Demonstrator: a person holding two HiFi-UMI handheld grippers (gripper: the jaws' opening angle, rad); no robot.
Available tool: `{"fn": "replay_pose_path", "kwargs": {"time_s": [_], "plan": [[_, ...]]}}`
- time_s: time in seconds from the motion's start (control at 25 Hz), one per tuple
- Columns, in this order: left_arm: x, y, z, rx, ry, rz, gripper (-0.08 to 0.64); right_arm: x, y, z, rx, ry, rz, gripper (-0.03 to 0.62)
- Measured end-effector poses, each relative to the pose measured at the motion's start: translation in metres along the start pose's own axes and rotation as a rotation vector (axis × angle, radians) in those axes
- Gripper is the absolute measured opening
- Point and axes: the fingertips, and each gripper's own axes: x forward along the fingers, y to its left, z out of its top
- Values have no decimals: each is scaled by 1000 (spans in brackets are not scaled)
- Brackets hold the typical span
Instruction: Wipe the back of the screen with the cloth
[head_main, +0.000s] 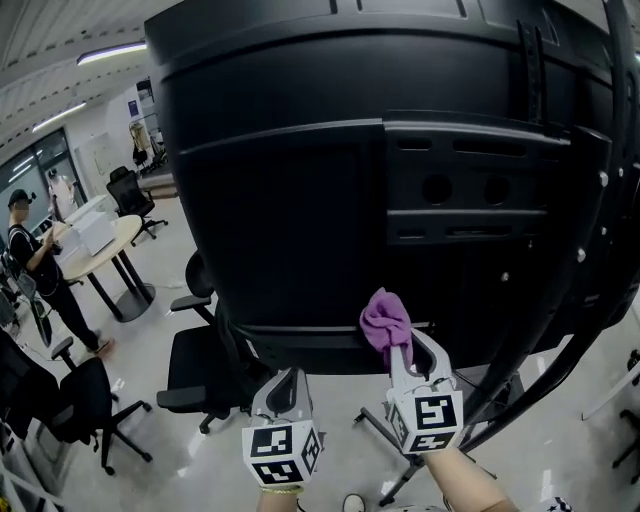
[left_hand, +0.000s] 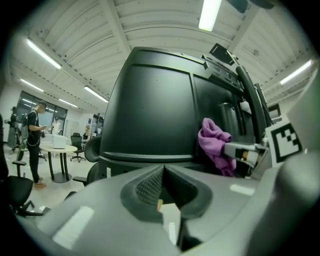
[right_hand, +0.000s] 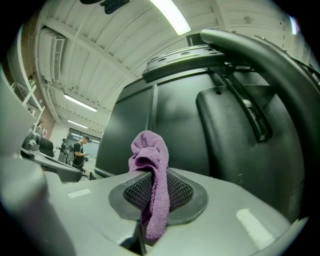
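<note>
Office (head_main: 95, 150), screen back (head_main: 300, 200), right tool (head_main: 404, 348) pinching cloth (head_main: 385, 320)

Open office: black swivel chairs (head_main: 195, 368), round table (head_main: 103, 246), ceiling strip lights (head_main: 112, 52).

left gripper (head_main: 287, 383) grey | right gripper (head_main: 407, 352) grey | black-white marker cubes (head_main: 281, 453)

No text or label seems readable anywhere.
</note>
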Motion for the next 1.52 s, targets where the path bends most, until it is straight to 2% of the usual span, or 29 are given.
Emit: {"fn": "replay_pose_path", "kwargs": {"time_s": [0.28,0.52,0.68,0.92,1.08,1.32,1.52], "plan": [[1,39,-8,-4,11,38,8,32,107,-3,-43,18,221,52],[-14,64,-8,-1,7,76,8,59,182,-8,-87,46,361,52],[-21,77,-4,-8,-9,96,8,69,209,-10,-118,52,398,52],[-21,80,-7,-11,1,89,8,76,209,-2,-207,90,404,52],[-19,76,-12,-17,13,66,8,92,196,51,-310,71,387,52],[-12,67,-6,-15,10,34,8,108,187,188,-531,-104,311,52],[-6,54,6,-15,8,-7,8,116,176,282,-633,-195,234,52]]}}
